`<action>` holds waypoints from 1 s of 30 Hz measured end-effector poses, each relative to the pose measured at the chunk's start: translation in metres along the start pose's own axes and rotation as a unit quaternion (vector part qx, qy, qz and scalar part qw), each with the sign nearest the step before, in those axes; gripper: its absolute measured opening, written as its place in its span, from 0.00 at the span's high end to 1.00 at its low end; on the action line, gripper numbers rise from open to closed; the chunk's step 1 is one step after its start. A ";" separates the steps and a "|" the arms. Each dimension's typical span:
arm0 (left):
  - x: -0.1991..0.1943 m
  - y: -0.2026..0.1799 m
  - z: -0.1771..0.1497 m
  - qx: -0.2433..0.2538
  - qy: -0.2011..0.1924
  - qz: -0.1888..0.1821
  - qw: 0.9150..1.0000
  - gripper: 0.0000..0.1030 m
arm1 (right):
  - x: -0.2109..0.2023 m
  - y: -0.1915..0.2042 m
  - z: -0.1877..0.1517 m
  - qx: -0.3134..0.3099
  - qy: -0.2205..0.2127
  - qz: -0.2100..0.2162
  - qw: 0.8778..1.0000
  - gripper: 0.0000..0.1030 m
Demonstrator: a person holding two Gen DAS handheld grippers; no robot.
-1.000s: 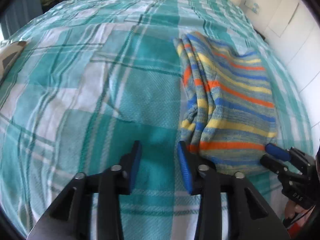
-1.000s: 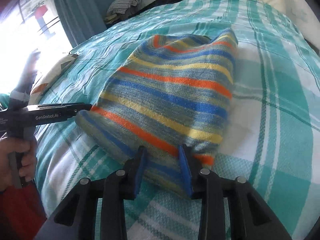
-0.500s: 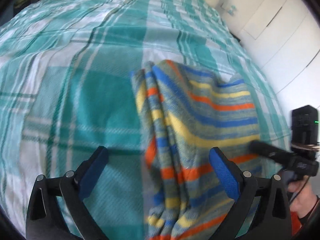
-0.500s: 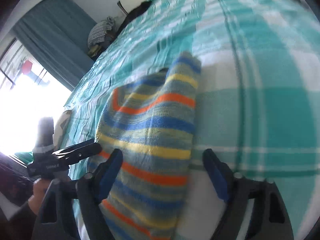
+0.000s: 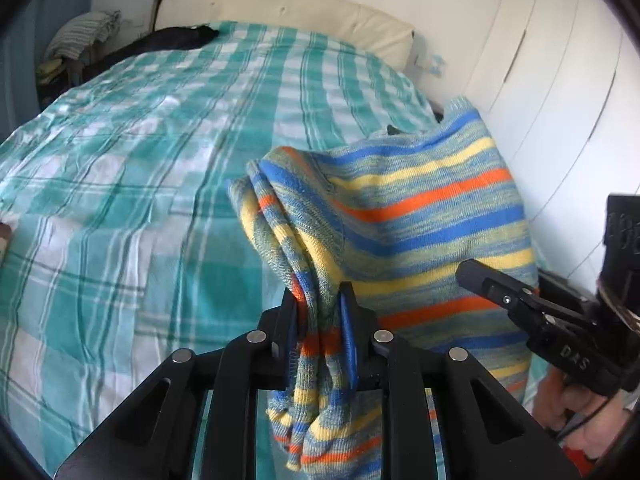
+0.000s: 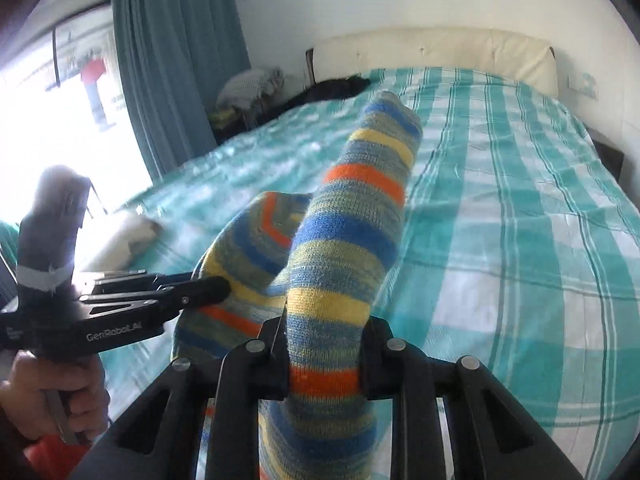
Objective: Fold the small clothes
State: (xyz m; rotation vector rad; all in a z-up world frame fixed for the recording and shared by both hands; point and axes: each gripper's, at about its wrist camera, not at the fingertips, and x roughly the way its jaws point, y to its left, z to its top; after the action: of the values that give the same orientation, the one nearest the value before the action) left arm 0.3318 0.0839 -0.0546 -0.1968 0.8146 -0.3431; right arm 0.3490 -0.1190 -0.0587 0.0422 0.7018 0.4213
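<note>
Striped knit in blue, yellow, orange and grey-green fills the middle of both views: a small sweater [image 5: 420,216] held up off the bed [image 5: 140,168] by 2 grippers. The left gripper [image 5: 320,320] has just closed its jaws, and a bunched edge of the sweater is clamped between the blue pads, with loose folds hanging below them. The right gripper [image 6: 324,348] has likewise just closed its jaws, and they pinch a thick folded band of the same sweater [image 6: 344,240], which rises in front of the lens in a tall ridge. From the left wrist view the right gripper [image 5: 472,274] reaches in from the right edge, its tips against the cloth. From the right wrist view the left gripper [image 6: 212,288] comes in from the left, held by a hand [image 6: 60,392]. Beneath lies a teal and white plaid bedspread [image 6: 520,216], with a cream headboard [image 6: 440,52] and teal curtain [image 6: 172,72] behind.
</note>
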 end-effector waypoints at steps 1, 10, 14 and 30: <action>0.002 0.006 0.001 -0.013 0.009 0.007 1.000 0.56 | 0.003 -0.007 0.007 0.018 0.003 0.010 1.000 0.74; -0.003 0.010 -0.121 0.046 0.055 0.176 0.982 0.08 | -0.018 -0.048 -0.077 0.022 0.136 -0.135 0.981 0.01; -0.048 -0.031 -0.151 0.065 0.026 0.204 0.976 0.04 | -0.067 -0.031 -0.126 0.034 0.149 -0.154 0.976 0.01; -0.143 -0.112 -0.161 0.067 0.032 0.276 0.958 0.01 | -0.182 0.030 -0.138 0.028 0.123 -0.157 0.980 0.01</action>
State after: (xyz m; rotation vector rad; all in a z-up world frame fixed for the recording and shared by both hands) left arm 0.0967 0.0270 -0.0325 0.1724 0.8706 0.1236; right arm 0.1263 -0.1769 -0.0472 -0.0678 0.9470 0.1028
